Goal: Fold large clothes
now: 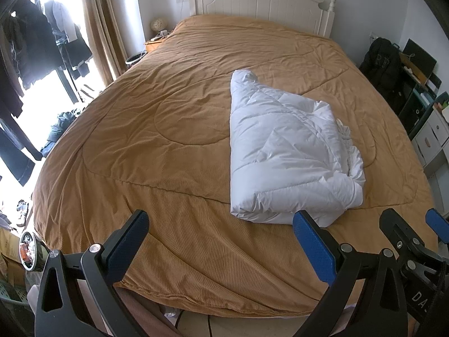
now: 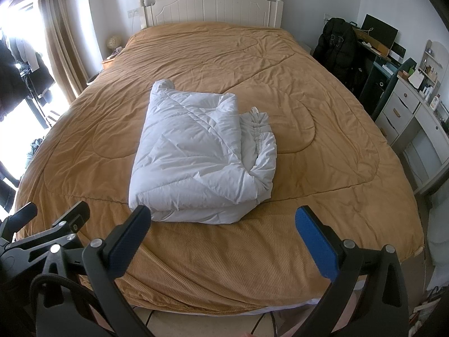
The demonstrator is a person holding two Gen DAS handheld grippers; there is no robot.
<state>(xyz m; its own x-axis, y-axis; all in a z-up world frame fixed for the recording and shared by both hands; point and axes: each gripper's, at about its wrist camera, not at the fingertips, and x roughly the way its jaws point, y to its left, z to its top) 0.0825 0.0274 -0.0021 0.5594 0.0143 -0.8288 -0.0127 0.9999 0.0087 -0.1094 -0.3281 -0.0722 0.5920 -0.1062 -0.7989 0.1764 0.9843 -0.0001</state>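
Observation:
A white quilted coat [image 1: 286,151] lies folded into a thick rectangular bundle [image 2: 196,154] on the mustard bedspread [image 1: 157,129], near the foot of the bed. Its gathered edge bulges out on the right side. My left gripper [image 1: 220,231] hovers open over the foot edge, just left of the bundle, nothing between its blue pads. My right gripper [image 2: 221,229] is open too, just short of the bundle's near edge and holding nothing. Each view catches the other gripper at its side: the right gripper [image 1: 412,227] and the left gripper [image 2: 53,210].
The bedspread [image 2: 322,118] covers the whole bed up to a white headboard [image 2: 210,0]. Dark clothes hang by the window [image 1: 36,47] on the left. A black jacket [image 2: 339,47], shelves and white drawers [image 2: 404,118] stand on the right.

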